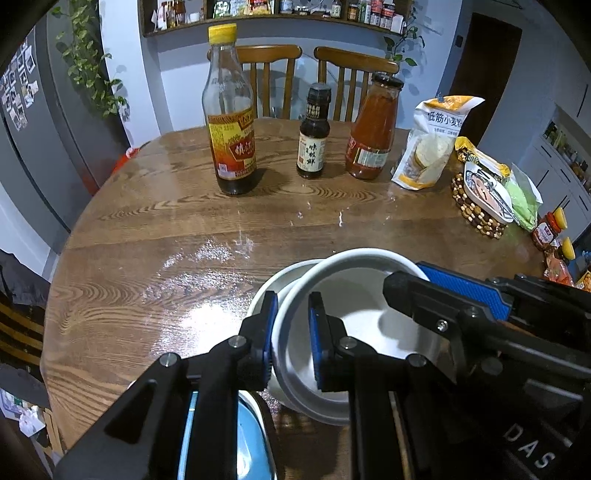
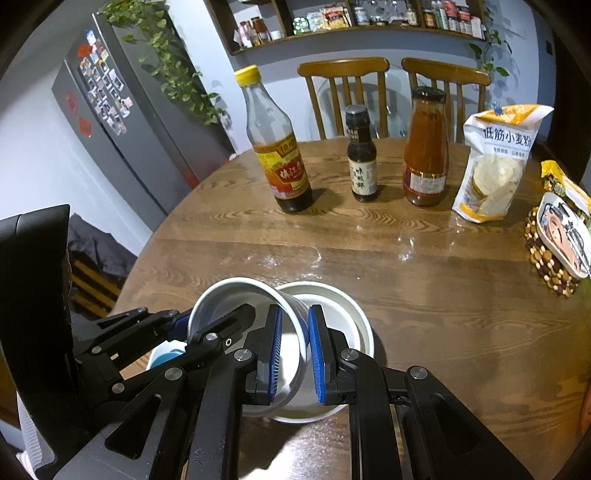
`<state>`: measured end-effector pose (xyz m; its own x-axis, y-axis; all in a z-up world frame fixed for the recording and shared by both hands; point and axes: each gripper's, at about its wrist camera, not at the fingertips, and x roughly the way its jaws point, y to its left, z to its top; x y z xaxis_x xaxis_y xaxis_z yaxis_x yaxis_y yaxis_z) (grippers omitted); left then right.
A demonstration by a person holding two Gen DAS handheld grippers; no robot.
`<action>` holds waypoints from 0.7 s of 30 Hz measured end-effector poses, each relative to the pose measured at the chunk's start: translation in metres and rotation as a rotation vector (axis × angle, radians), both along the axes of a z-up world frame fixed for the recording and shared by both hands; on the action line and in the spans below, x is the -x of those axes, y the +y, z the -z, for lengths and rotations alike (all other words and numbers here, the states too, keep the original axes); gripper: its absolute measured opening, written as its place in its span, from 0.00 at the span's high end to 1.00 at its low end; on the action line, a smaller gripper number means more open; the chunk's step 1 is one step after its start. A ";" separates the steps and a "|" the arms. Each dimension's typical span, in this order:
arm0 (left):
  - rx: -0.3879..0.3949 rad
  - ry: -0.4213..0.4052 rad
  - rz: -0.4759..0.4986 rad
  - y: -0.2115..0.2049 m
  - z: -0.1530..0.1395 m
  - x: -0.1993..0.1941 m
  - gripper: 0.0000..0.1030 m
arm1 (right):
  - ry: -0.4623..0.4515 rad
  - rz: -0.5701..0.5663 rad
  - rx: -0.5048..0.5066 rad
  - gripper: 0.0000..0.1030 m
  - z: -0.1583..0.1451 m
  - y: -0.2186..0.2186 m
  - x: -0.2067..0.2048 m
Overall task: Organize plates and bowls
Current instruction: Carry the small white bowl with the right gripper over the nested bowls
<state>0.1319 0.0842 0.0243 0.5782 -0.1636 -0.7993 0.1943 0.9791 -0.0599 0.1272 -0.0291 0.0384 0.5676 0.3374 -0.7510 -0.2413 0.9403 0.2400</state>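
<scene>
On the round wooden table (image 1: 155,221), your left gripper (image 1: 293,339) and right gripper (image 2: 295,354) each pinch opposite rim sides of 1 tilted white bowl (image 2: 236,299), held over a second bowl (image 2: 343,306).

Home dining kitchen: wooden table (image 1: 147,229), chairs (image 1: 273,66), magnet-covered fridge (image 2: 110,110), condiment shelf (image 2: 351,22), sauce bottles (image 1: 229,122).

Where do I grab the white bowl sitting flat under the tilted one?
Pinch the flat bowl by its thin rim on the bare right side in the right wrist view, coming from above, one finger inside, one outside. It sits open side up, and the tilted bowl covers its left.
</scene>
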 end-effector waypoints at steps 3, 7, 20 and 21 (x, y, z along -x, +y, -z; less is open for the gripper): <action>0.000 0.021 0.003 -0.003 0.008 -0.005 0.85 | 0.025 0.005 -0.005 0.83 0.008 -0.003 -0.004; -0.003 0.045 0.006 -0.007 0.018 -0.010 0.85 | 0.057 0.013 -0.019 0.83 0.019 -0.009 -0.009; -0.024 0.077 0.009 -0.013 0.037 -0.014 0.85 | 0.109 0.017 -0.033 0.83 0.040 -0.014 -0.015; -0.024 0.080 0.009 -0.013 0.038 -0.014 0.85 | 0.113 0.017 -0.033 0.83 0.041 -0.014 -0.015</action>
<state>0.1462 0.0709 -0.0135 0.5108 -0.1485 -0.8468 0.1985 0.9787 -0.0519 0.1422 -0.0430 -0.0026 0.4861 0.3539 -0.7990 -0.1950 0.9352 0.2956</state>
